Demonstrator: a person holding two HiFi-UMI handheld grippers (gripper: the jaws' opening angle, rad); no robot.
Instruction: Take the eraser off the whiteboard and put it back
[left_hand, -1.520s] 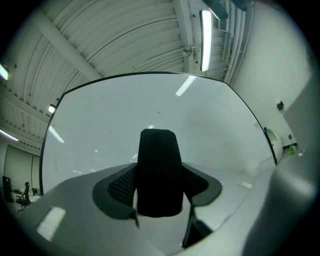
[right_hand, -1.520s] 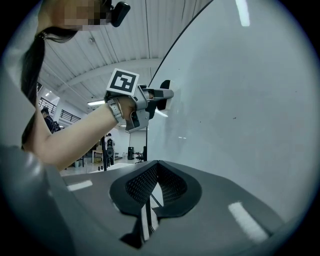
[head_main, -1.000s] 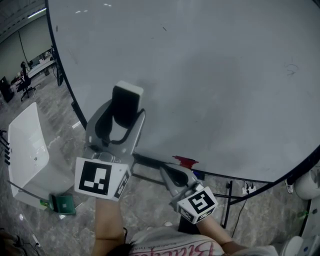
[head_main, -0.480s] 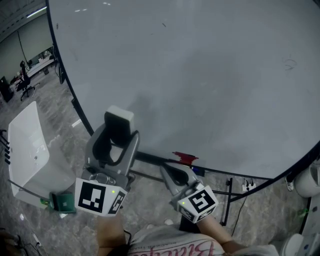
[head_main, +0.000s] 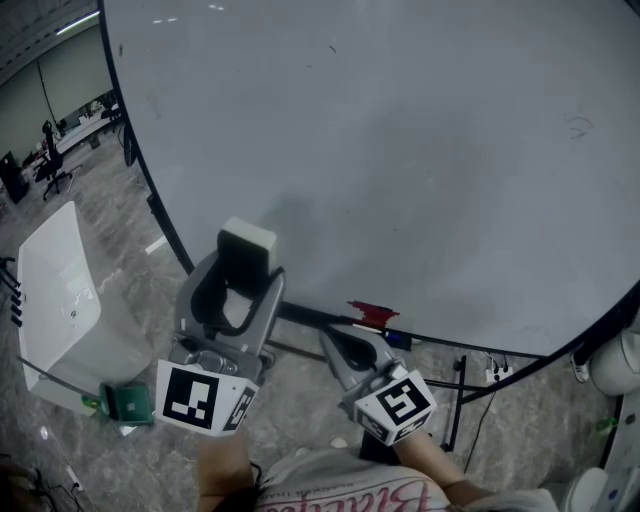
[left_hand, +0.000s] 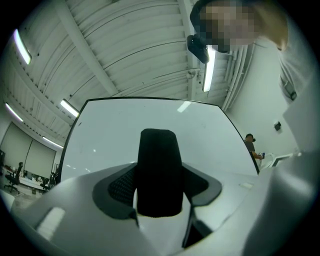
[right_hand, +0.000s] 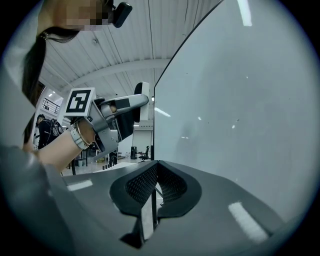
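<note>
The whiteboard (head_main: 420, 150) fills most of what is in front of us, wiped clean apart from a few faint marks, with nothing stuck anywhere on its face that I can see. So I judge the first half done: the eraser is off the board and only the putting back is left.

The left claw (head_main: 246, 270) is clamped on the eraser (head_main: 247, 240), jaws spread wide on either side of it, black felt between the pads and the white back showing at the top. It is held up in front of the board's lower left part. A soft shadow falls on the board beside it. Whether the felt touches the surface, I cannot tell.

The right claw (head_main: 332, 345) hangs low near the bottom rail (head_main: 300, 316), jaws pressed together on nothing, out of the way.

For room, the whole board above and to the right of the eraser is free. The tight places are the dark frame (head_main: 150, 195) just to the eraser's left, slanting down to the corner, and the rail close below, where a small red bit (head_main: 372, 312) sits. Past the frame stands a white table (head_main: 55, 290) on the grey floor (head_main: 120, 250), well apart. I would set the eraser down a little up and right, away from that corner.
</note>
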